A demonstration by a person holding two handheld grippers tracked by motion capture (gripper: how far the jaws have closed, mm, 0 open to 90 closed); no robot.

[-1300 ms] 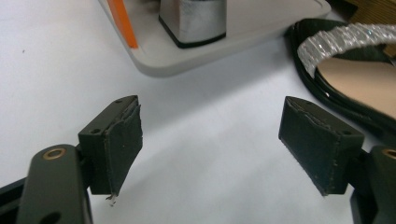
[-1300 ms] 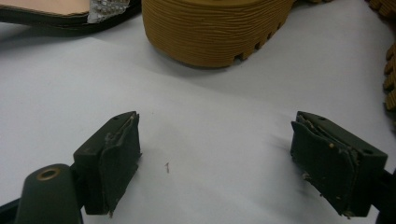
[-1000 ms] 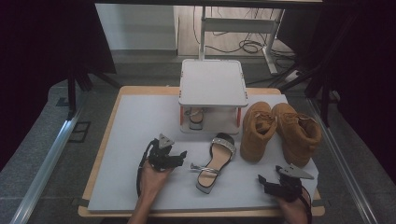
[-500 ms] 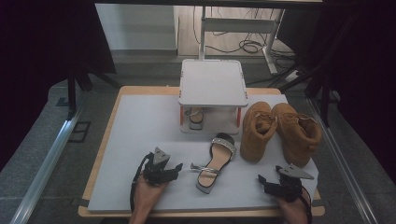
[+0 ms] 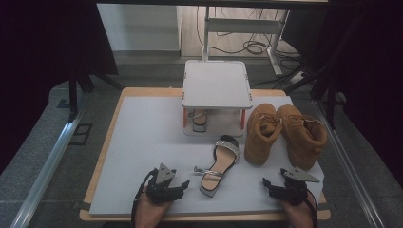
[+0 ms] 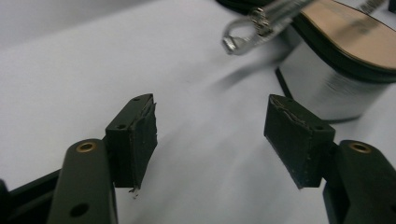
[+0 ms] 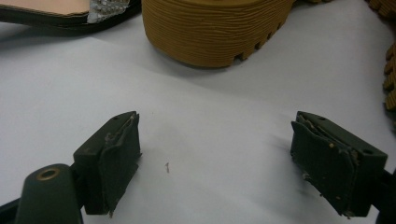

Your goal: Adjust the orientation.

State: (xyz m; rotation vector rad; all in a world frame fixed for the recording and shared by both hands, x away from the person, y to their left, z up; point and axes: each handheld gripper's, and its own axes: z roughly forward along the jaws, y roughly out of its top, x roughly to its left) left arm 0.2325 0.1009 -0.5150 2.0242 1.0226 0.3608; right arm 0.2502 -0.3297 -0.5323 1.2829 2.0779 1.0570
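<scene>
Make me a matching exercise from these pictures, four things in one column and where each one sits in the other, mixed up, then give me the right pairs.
Things
1. silver sandal
2. second sandal
3. tan boots
4. left gripper

Places
A. under the small white stand
B. on the white mat, right of the stand
C. near the front edge, jaws open and empty, pointing at the sandal's heel
D. flat on the mat's middle, between the two grippers

Pairs: 1-D, 2-A, 3-B, 4-C
</scene>
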